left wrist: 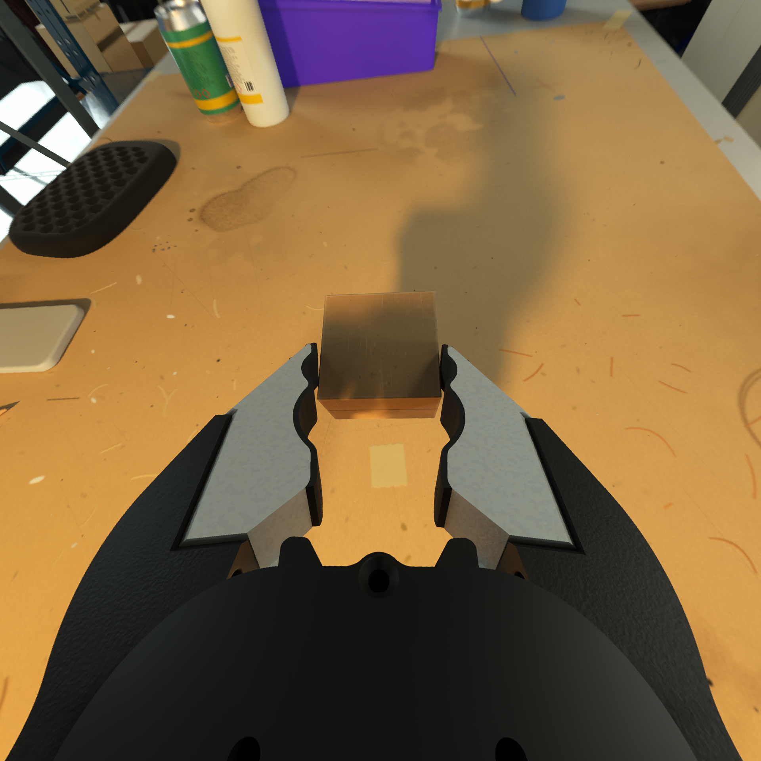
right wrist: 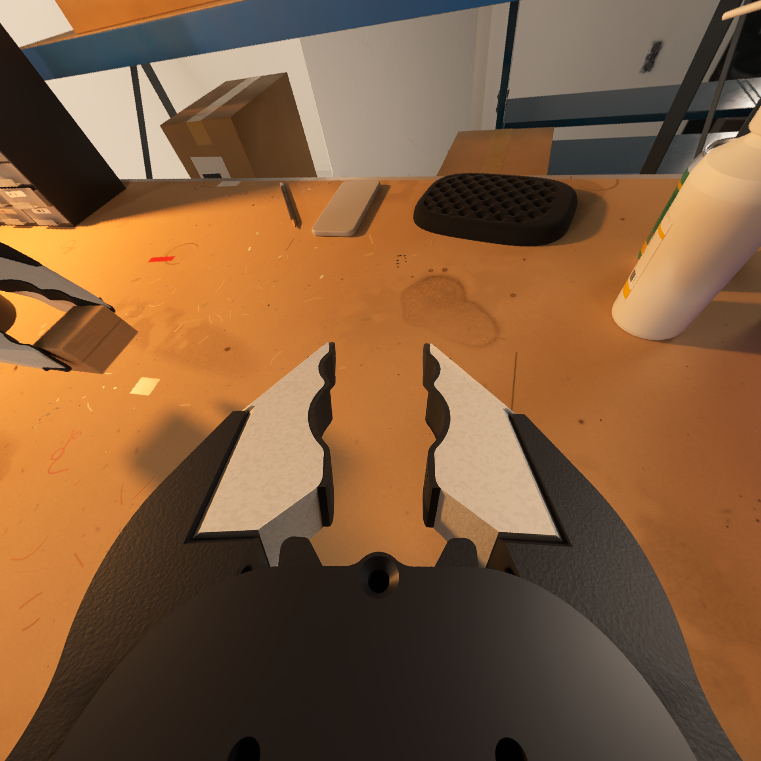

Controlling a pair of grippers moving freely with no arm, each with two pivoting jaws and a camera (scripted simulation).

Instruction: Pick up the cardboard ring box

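Observation:
The cardboard ring box (left wrist: 379, 329) is a small brown square box with its lid closed, on the orange-brown tabletop (left wrist: 535, 247). My left gripper (left wrist: 379, 354) is shut on it: both fingertip pads press its left and right sides near its front half. I cannot tell whether it is off the table. In the right wrist view the box (right wrist: 103, 341) shows at the far left between the left gripper's fingers (right wrist: 49, 288). My right gripper (right wrist: 379, 350) is open and empty, hovering over bare table to the right of the box.
A black perforated pad (left wrist: 90, 197) and a flat beige block (left wrist: 37, 333) lie to the left. A green can (left wrist: 197, 61), a white bottle (left wrist: 247, 61) and a purple bin (left wrist: 350, 37) stand at the back. A pencil (right wrist: 290, 204) lies near the table's edge.

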